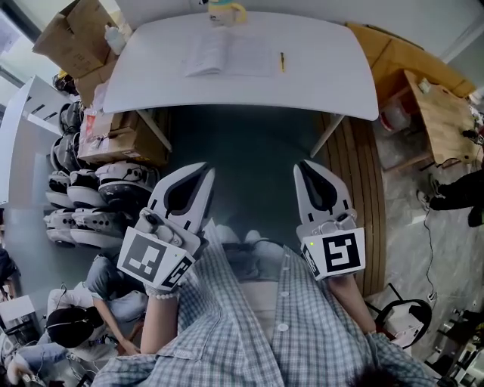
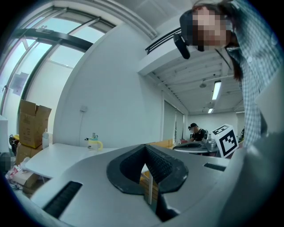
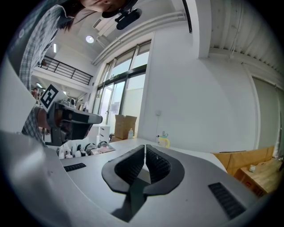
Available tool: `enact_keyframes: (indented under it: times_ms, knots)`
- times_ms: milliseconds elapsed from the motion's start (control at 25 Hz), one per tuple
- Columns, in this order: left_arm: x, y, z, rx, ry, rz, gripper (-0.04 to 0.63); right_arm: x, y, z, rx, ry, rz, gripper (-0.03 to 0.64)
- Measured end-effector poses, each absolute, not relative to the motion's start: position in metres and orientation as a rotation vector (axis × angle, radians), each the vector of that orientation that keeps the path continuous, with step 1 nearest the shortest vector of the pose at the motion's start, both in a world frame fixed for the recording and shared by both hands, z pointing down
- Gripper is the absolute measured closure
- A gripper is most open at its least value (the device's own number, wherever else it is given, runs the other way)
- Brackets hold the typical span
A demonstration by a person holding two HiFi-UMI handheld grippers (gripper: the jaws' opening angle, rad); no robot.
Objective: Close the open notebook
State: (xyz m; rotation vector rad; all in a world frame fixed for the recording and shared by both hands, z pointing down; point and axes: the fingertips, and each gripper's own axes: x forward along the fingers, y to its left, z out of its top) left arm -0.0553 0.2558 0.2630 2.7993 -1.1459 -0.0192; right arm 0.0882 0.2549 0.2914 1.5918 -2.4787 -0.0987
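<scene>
The open notebook (image 1: 229,54) lies flat on the white table (image 1: 325,83), near its far edge, with a pen (image 1: 282,62) to its right. My left gripper (image 1: 206,171) and right gripper (image 1: 302,163) hang side by side over the floor, short of the table's near edge, both pointing level toward it. Each one is shut with nothing between its jaws. In the left gripper view the left gripper (image 2: 145,148) has its tips together, and the table (image 2: 53,157) shows beyond it. The right gripper (image 3: 145,148) looks the same in its own view.
A yellow-green cup (image 1: 227,11) stands at the table's far edge. Cardboard boxes (image 1: 76,38) and several helmets (image 1: 98,196) crowd the left side. A wooden platform (image 1: 423,98) lies to the right. People sit at the lower left (image 1: 68,325).
</scene>
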Motion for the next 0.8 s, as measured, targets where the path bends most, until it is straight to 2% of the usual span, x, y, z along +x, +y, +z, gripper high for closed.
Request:
enact_keyframes:
  times_ms: [800]
  knots:
    - [-0.058, 0.211, 0.273, 2.788, -1.103, 0.024, 0.588, 0.095, 0.22, 0.307, 1.643, -2.431, -0.024, 0.591]
